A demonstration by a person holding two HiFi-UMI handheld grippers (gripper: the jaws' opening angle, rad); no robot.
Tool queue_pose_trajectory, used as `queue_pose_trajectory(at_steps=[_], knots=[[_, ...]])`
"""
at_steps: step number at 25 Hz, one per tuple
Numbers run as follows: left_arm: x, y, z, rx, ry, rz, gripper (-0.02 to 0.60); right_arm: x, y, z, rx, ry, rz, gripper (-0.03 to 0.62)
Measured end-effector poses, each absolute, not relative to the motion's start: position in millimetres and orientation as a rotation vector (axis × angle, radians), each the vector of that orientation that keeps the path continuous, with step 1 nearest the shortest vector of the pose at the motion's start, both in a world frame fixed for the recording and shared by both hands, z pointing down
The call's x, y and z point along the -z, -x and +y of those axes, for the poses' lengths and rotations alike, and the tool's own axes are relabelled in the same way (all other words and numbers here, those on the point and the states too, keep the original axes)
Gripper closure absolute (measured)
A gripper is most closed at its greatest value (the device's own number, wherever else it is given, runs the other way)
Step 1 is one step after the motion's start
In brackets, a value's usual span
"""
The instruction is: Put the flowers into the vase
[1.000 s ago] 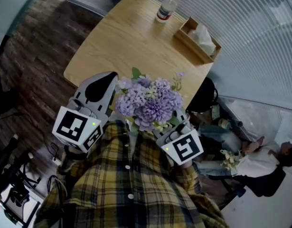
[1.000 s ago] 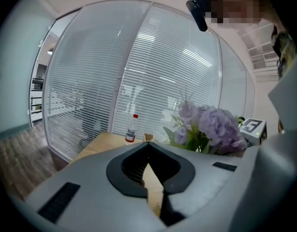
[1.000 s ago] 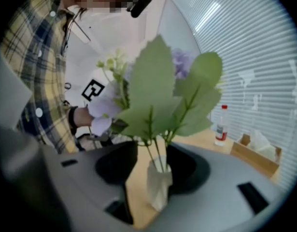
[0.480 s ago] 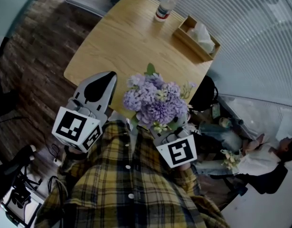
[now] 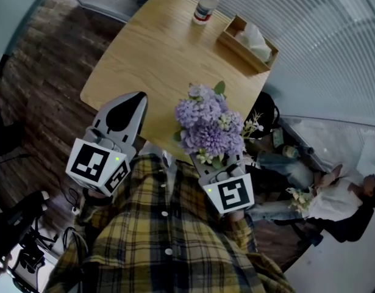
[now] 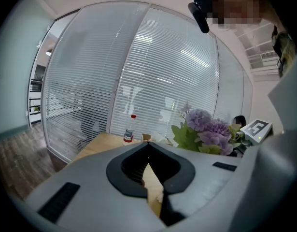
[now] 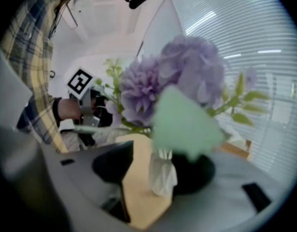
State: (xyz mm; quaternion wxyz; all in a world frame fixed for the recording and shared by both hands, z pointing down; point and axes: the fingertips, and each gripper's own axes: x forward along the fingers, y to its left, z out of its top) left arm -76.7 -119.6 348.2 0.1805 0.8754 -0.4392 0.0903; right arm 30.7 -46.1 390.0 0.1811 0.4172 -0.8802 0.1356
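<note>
Spanning the head view, the wooden worktop [image 5: 157, 54] carried an open wooden box [image 5: 231, 43] holding white tissue [image 5: 254, 38], and a red-capped bottle [image 5: 205, 6] whose label was unreadable. The purple flowers [image 5: 208, 127] stood at its near edge. Their white-wrapped stems lay between the spread, just-opened jaws of the right claw [image 7: 150, 168]. The left claw [image 6: 148, 163] was closed and empty.
</note>
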Motion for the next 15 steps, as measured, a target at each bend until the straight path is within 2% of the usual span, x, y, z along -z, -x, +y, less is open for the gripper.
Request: queue_pose_trajectory(at_steps=[15], knots=[[-344.0, 65.1, -108.2, -0.244, -2.504, -1.213, 0.572, -393.6, -49.3, -36.1, -0.499, -1.222, -2.362, 0.364]])
